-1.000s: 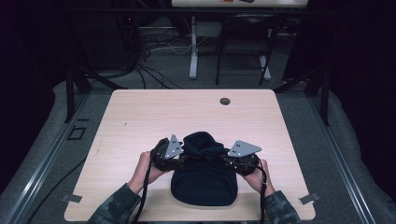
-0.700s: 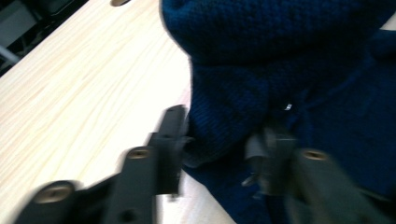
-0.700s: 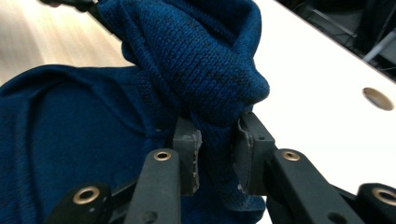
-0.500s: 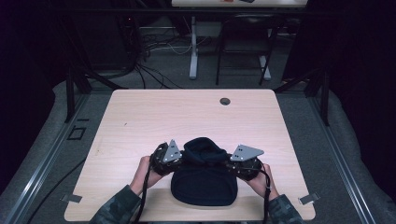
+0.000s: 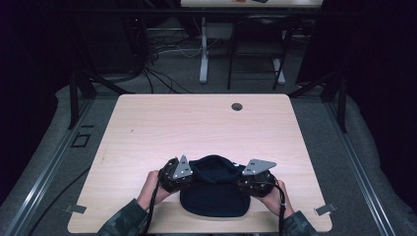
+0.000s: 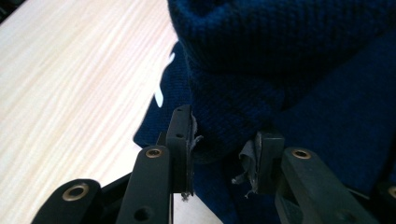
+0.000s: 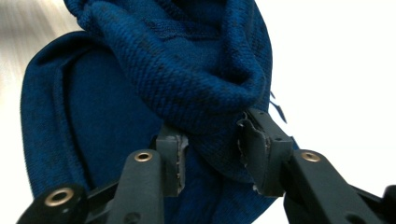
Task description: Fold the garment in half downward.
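A dark blue knit hat (image 5: 214, 196) lies near the table's front edge, its cuff rolled up into a thick fold at the far side. My left gripper (image 5: 191, 178) is at the hat's left side. In the left gripper view its pads (image 6: 187, 135) press on the rolled cuff (image 6: 219, 126), though the jaws have just been opening a little. My right gripper (image 5: 242, 182) is at the hat's right side. Its jaws have just been opening, and the cuff fold (image 7: 210, 116) sits loosely between them. A hand holds each gripper from the bottom of the high view.
The light wooden table (image 5: 196, 128) has a round cable hole (image 5: 237, 106) near its far edge. Beyond it are a dark floor with cables and the legs of another table (image 5: 203, 54).
Both grippers and the hat's raised cuff have come down and slightly toward the front edge. The cuff's lump sits lower on the hat than before.
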`<state>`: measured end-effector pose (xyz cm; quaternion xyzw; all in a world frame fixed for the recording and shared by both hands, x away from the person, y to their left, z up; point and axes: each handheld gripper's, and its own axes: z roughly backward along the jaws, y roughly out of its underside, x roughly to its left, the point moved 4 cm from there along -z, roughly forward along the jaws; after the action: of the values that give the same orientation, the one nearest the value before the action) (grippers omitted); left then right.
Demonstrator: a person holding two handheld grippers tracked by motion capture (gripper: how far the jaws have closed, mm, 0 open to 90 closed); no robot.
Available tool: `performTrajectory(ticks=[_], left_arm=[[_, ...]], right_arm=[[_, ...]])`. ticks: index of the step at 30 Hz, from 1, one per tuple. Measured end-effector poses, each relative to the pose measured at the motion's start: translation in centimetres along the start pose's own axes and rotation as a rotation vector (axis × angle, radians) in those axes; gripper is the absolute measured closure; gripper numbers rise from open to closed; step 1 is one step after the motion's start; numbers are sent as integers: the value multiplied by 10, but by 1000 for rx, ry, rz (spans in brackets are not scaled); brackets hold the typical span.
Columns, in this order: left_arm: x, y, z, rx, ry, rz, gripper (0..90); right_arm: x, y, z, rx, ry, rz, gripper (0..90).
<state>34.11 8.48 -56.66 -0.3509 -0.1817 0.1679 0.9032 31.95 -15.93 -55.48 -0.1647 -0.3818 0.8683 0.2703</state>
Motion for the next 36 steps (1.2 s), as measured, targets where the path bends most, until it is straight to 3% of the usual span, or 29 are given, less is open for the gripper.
performTrajectory(ticks=[10, 14, 16, 19, 21, 23, 24, 27, 31, 36], left_arm=[[-7, 12, -5, 61, 23, -7, 553], [-8, 15, -3, 90, 13, 18, 409], [-8, 15, 3, 77, 8, 36, 364], [-6, 18, 14, 45, 2, 64, 320], [-5, 19, 17, 42, 5, 75, 301], [1, 21, 27, 4, -6, 122, 298], [4, 21, 30, -6, -6, 138, 297], [11, 18, 37, -37, -69, 168, 296], [18, 14, 37, -67, -117, 199, 297], [21, 1, 17, -73, -109, 217, 279]], right_arm=[[3, 22, 3, 59, -8, -20, 520], [4, 33, 3, 90, -13, -41, 510], [3, 37, 5, 119, -11, -34, 502], [0, 42, 13, 100, -20, -93, 492], [-2, 44, 15, 98, -11, -103, 489], [-6, 47, 19, 92, 4, -138, 474], [-7, 47, 20, 86, 12, -148, 470], [-12, 40, 24, 67, 27, -170, 465], [-14, 27, 26, 36, 46, -181, 452], [-12, 1, 18, -5, 40, -194, 436]])
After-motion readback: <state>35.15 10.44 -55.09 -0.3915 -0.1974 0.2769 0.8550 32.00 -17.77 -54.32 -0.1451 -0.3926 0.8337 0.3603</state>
